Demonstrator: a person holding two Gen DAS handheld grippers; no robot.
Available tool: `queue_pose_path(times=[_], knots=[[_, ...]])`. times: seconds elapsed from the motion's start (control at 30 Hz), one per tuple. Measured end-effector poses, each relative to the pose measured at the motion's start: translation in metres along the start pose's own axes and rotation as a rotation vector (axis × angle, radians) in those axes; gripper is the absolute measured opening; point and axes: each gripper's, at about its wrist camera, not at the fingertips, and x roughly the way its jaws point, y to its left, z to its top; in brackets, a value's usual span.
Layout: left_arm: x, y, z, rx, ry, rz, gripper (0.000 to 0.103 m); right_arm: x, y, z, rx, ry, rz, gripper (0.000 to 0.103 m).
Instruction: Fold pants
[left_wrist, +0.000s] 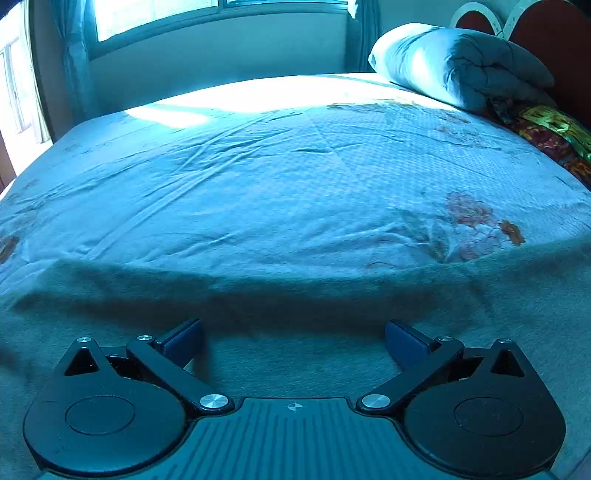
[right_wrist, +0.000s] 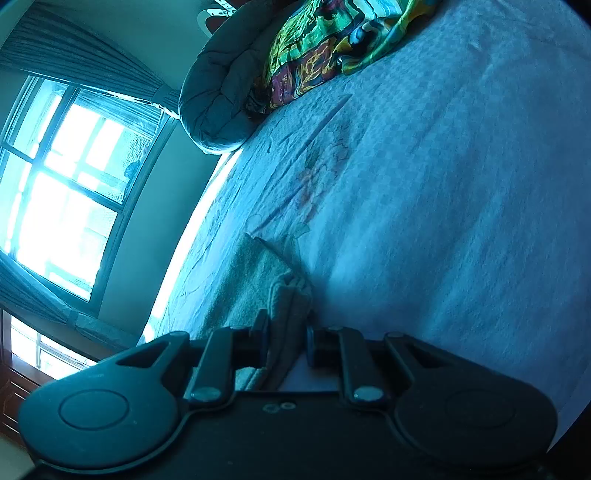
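The grey pants (left_wrist: 295, 295) lie flat across the near part of the bed in the left wrist view, their far edge running left to right. My left gripper (left_wrist: 293, 343) is open, its fingers low over the grey cloth, nothing between them. In the right wrist view the camera is tilted sideways. My right gripper (right_wrist: 286, 341) is shut on a bunched edge of the pants (right_wrist: 258, 280), which trail away from the fingers over the sheet.
The bed has a light floral sheet (left_wrist: 295, 177). A rolled grey quilt (left_wrist: 461, 62) and a colourful cloth (left_wrist: 546, 129) lie at the head, by the red headboard (left_wrist: 554, 33). A bright window (right_wrist: 62, 184) with curtains is beyond the bed.
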Motion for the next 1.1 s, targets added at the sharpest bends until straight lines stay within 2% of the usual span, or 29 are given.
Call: queue_pose_path(times=[0.1, 0.17, 0.37, 0.6, 1.1], knots=[[0.006, -0.033, 0.012, 0.016, -0.002, 0.017, 0.103, -0.001, -0.003, 0.0, 0.001, 0.006, 0.019, 0.008], [0.009, -0.04, 0.016, 0.006, 0.006, 0.04, 0.103, -0.001, -0.005, 0.0, 0.003, 0.009, 0.027, 0.008], [0.002, -0.034, 0.008, -0.018, 0.029, 0.053, 0.103, -0.003, -0.006, -0.001, 0.014, 0.007, 0.029, 0.008], [-0.017, -0.031, -0.016, -0.036, 0.015, 0.06, 0.103, -0.004, -0.001, -0.003, 0.018, 0.004, 0.006, 0.01], [-0.048, -0.023, -0.043, -0.054, 0.001, 0.051, 0.103, -0.002, 0.001, -0.004, 0.035, -0.001, -0.007, 0.01]])
